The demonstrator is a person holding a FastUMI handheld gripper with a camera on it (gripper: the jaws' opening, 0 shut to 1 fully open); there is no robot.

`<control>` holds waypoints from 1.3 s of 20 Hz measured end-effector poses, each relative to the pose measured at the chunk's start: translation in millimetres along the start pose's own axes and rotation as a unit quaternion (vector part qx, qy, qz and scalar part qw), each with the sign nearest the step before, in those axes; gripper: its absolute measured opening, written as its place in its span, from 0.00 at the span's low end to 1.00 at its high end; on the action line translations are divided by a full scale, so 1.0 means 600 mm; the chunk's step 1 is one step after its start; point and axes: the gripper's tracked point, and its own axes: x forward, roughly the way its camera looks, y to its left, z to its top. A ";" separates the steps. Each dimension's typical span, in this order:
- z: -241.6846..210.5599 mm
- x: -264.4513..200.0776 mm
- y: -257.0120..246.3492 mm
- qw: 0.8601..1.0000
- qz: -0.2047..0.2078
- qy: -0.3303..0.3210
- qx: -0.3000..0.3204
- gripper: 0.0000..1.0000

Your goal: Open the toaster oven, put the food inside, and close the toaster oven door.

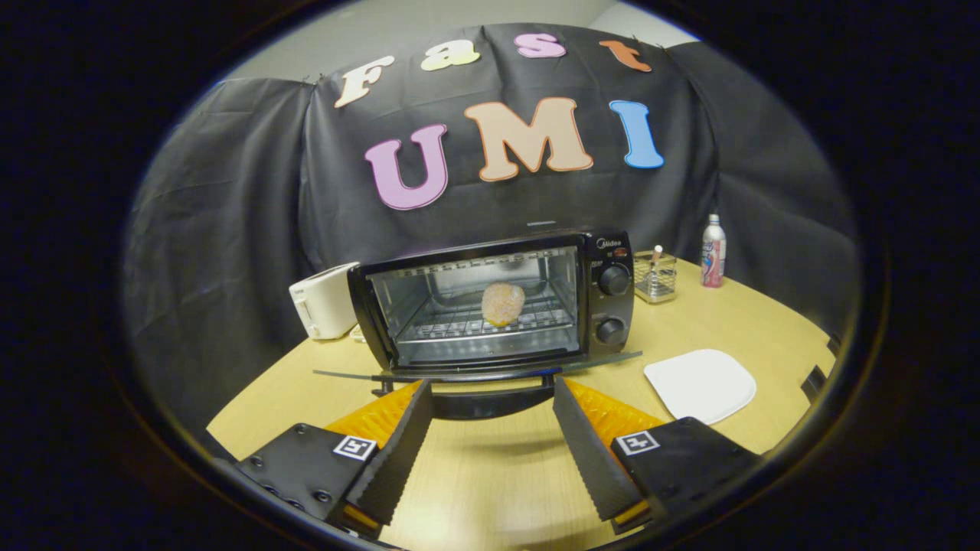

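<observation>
Toaster oven (pixel 494 302) sits mid-counter (pixel 490 474), its door (pixel 478 373) dropped flat and the food (pixel 502 304) already on the rack. Gripper (pixel 491 398) is spread wide and empty, fingertips flanking the door handle (pixel 490 402). Best to hook under the handle centrally and swing upward evenly.

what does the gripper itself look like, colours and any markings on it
The gripper has two black wedge-shaped fingers whose inner faces are ribbed with fine ridges. Orange ribbed panels sit on the outer side of each finger. Behind them are black blocky housings with screw heads, and each carries a small white square tag with a black pattern. No cables are visible.
</observation>
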 end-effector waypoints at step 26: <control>0.201 0.174 0.008 0.994 0.012 -0.106 0.022 1.00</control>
